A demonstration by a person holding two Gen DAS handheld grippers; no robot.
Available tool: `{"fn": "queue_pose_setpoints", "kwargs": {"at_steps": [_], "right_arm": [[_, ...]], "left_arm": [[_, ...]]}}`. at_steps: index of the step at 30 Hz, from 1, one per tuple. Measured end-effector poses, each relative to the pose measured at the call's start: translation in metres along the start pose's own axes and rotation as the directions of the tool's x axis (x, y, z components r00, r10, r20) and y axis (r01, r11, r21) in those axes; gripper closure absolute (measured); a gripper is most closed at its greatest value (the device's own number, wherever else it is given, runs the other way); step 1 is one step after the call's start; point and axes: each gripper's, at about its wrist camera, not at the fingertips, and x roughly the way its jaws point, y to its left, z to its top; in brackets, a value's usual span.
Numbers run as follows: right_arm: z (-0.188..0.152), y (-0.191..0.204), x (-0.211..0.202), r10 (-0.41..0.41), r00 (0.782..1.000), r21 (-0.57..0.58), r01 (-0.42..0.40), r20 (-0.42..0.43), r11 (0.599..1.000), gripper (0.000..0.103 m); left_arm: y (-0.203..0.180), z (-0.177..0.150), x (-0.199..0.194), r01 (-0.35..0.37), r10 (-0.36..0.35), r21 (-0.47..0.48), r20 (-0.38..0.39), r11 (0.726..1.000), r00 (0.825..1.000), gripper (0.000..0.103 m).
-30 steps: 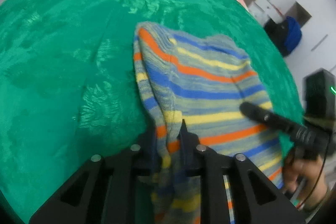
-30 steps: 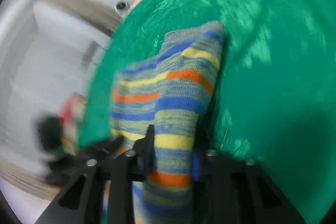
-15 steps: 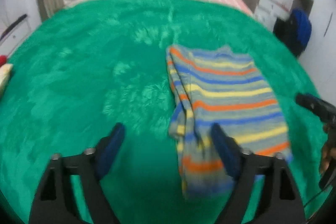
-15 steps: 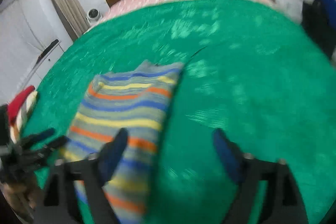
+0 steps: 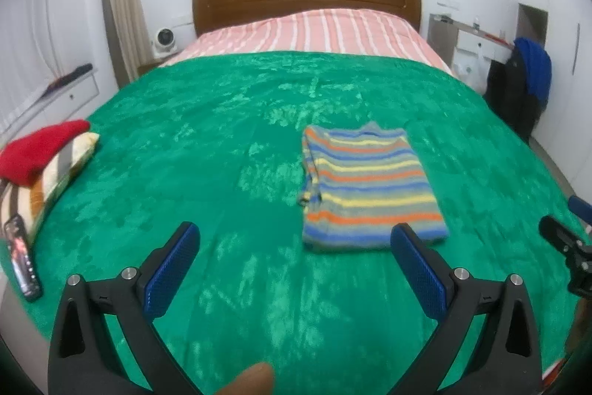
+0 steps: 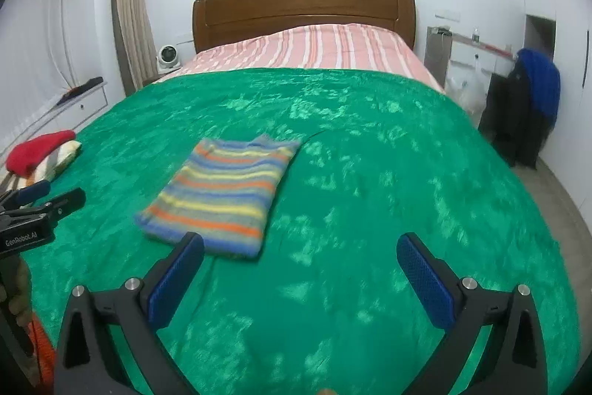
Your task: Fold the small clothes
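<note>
The small knitted top striped in blue, orange, yellow and grey (image 5: pixel 364 189) lay flat on the green plush bedspread (image 5: pixel 222 143), a little to the right of the bed's middle in the left wrist view. It had been brought into a neat rectangle, neckline at the far end, with one side turned under; along its left edge a loose bit of fabric bunched and stuck out slightly. By the look of it, at least one fold was done, and a further fold across the length, or a tidy of that left edge, might remain. Off at the left edge of the bedspread sat a pile of other clothes topped by a red garment (image 5: pixel 40 147), possibly waiting or already finished; I could not tell which.

The left gripper (image 5: pixel 296 243) stood clear of the top, its blue-padded jaws opening wide with nothing between them. The right gripper (image 6: pixel 299 252) was likewise opening and empty, near the top's closest corner.
</note>
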Motion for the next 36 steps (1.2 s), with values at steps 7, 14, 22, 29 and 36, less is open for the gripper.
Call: {"fn": "queue_pose_setpoints", "kwargs": {"at_steps": [7,14,22,29,36], "right_arm": [[-0.013,0.013,-0.036,0.038,0.999,0.019,-0.038,0.037,0.999,0.0],[-0.013,0.036,-0.059,0.043,0.999,-0.047,-0.041,0.033,0.998,0.0],[-0.016,0.043,-0.066,0.144,0.989,-0.007,-0.144,-0.044,0.99,0.0],[-0.019,0.052,-0.068,0.065,0.994,-0.035,-0.068,-0.083,0.997,0.0],[-0.021,0.06,-0.073,0.058,0.995,-0.068,-0.064,-0.084,0.996,0.0]], "left_arm": [[0.003,-0.015,-0.039,-0.09,0.094,-0.06,0.059,0.994,0.994,0.0],[0.003,-0.018,-0.057,-0.09,0.092,-0.066,0.028,0.994,0.995,0.0],[-0.005,-0.027,-0.07,-0.139,0.139,0.027,0.0,0.99,0.99,0.0],[-0.001,-0.031,-0.065,-0.111,0.111,-0.004,-0.048,0.994,0.993,0.0],[0.002,-0.033,-0.064,-0.097,0.095,-0.022,-0.062,0.995,0.993,0.0]]}}
